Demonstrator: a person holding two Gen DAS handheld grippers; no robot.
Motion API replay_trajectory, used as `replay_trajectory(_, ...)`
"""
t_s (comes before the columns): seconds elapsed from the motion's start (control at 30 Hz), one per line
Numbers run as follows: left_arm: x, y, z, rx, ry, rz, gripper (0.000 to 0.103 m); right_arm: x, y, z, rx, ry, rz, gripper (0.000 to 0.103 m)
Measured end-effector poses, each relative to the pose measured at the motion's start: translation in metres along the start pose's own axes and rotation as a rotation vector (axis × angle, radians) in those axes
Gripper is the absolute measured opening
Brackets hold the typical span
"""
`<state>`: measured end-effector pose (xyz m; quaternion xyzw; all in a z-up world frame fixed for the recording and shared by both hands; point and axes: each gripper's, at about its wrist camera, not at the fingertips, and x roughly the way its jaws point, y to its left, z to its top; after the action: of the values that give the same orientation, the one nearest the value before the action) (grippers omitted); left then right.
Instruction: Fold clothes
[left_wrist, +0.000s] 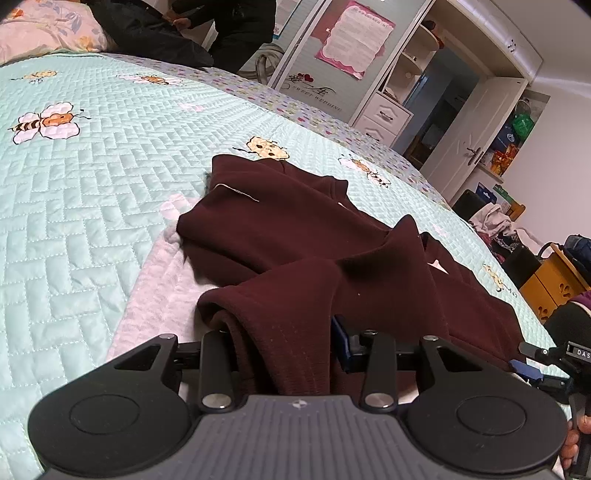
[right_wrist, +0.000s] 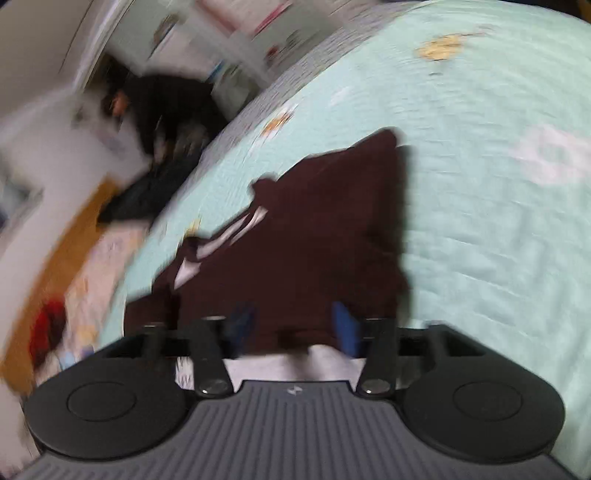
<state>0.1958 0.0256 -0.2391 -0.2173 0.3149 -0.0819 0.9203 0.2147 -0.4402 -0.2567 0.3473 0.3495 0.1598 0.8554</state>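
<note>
Mint quilted bed (left_wrist: 92, 192), white wardrobe (left_wrist: 384, 114), open door (left_wrist: 476, 140)

bedspread: pale mint quilted bedspread (left_wrist: 92, 206) printed with cartoon bees
pillow: pink floral pillow (left_wrist: 44, 26) at the bed's far corner
wardrobe: white wardrobe (left_wrist: 373, 55) beyond the bed's far edge

Your right gripper (right_wrist: 291, 328) sits w/ jaws apart over the near edge of the maroon garment (right_wrist: 314, 229), blue pads not pressing cloth. Garment lies crumpled on the mint quilted bed (right_wrist: 480, 221). View's motion-blurred & tilted; room at left too smeared to read.
</note>
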Motion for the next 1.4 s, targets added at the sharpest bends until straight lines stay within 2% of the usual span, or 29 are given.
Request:
replay_trajectory(0.07, -0.001, 0.001, 0.002, -0.017, 0.004, -0.004, 0.042, -0.011, 0.002, -0.003, 0.045, -0.038, 0.005, 0.045)
replay_trajectory(0.1, -0.001, 0.002, 0.002, -0.025, 0.005, -0.008, 0.042, -0.017, 0.007, -0.005, 0.056, -0.063, 0.007, 0.052)
replay_trajectory(0.13, -0.002, 0.002, 0.003, -0.032, 0.006, -0.011, 0.042, -0.021, 0.012, -0.008, 0.050, -0.087, 0.049, 0.056)
replay_trajectory(0.2, -0.004, 0.000, 0.005, -0.038, -0.001, -0.014, 0.042, -0.024, 0.016, -0.015, 0.063, -0.117, 0.114, 0.074)
replay_trajectory(0.23, -0.006, -0.002, 0.007, -0.038, -0.007, -0.013, 0.042, -0.022, 0.015, -0.020, 0.084, -0.123, 0.136, 0.077)
replay_trajectory(0.27, -0.008, -0.004, 0.009, -0.039, -0.013, -0.013, 0.042, -0.017, 0.012, -0.025, 0.113, -0.100, 0.088, 0.076)
replay_trajectory(0.3, -0.010, -0.005, 0.011, -0.039, -0.020, -0.013, 0.042, -0.012, 0.009, -0.031, 0.143, -0.076, 0.037, 0.071)
replay_trajectory(0.33, -0.013, -0.009, 0.015, -0.033, -0.028, -0.017, 0.041, -0.014, 0.013, -0.039, 0.140, -0.106, 0.033, 0.071)
replay_trajectory(0.4, -0.018, -0.015, 0.025, -0.032, -0.042, -0.028, 0.041, -0.022, 0.028, -0.055, 0.104, -0.187, 0.076, 0.071)
replay_trajectory(0.47, -0.018, -0.016, 0.036, -0.090, -0.037, -0.056, 0.038, -0.030, 0.043, -0.071, 0.068, -0.269, 0.119, 0.071)
replay_trajectory(0.53, -0.015, -0.014, 0.047, -0.175, -0.016, -0.100, 0.024, -0.028, 0.047, -0.086, 0.033, -0.299, 0.109, 0.071)
replay_trajectory(0.57, -0.012, -0.013, 0.053, -0.212, -0.005, -0.122, 0.021, -0.023, 0.046, -0.095, -0.012, -0.299, 0.067, 0.071)
replay_trajectory(0.6, -0.011, -0.013, 0.057, -0.238, 0.001, -0.134, 0.011, -0.021, 0.045, -0.097, -0.025, -0.296, 0.061, 0.071)
replay_trajectory(0.63, -0.011, -0.014, 0.060, -0.255, 0.002, -0.140, 0.008, -0.019, 0.043, -0.099, -0.037, -0.293, 0.057, 0.071)
replay_trajectory(0.83, -0.004, -0.030, 0.065, -0.286, 0.021, -0.103, 0.006, -0.015, 0.033, -0.095, -0.022, -0.316, 0.106, 0.071)
replay_trajectory(1.0, -0.001, -0.037, 0.064, -0.338, 0.030, -0.121, 0.006, -0.019, 0.032, -0.098, -0.022, -0.340, 0.134, 0.071)
replay_trajectory(1.1, 0.000, -0.042, 0.076, -0.379, 0.020, -0.141, 0.006, -0.022, 0.033, -0.100, -0.025, -0.358, 0.140, 0.072)
replay_trajectory(1.17, -0.002, -0.054, 0.093, -0.379, -0.007, -0.167, 0.006, -0.023, 0.034, -0.100, -0.030, -0.364, 0.140, 0.072)
replay_trajectory(1.23, -0.005, -0.075, 0.112, -0.337, -0.032, -0.204, 0.006, -0.024, 0.034, -0.100, -0.032, -0.366, 0.143, 0.072)
replay_trajectory(1.4, 0.007, -0.160, 0.145, -0.131, -0.017, -0.285, 0.006, -0.027, 0.031, -0.099, -0.015, -0.378, 0.165, 0.072)
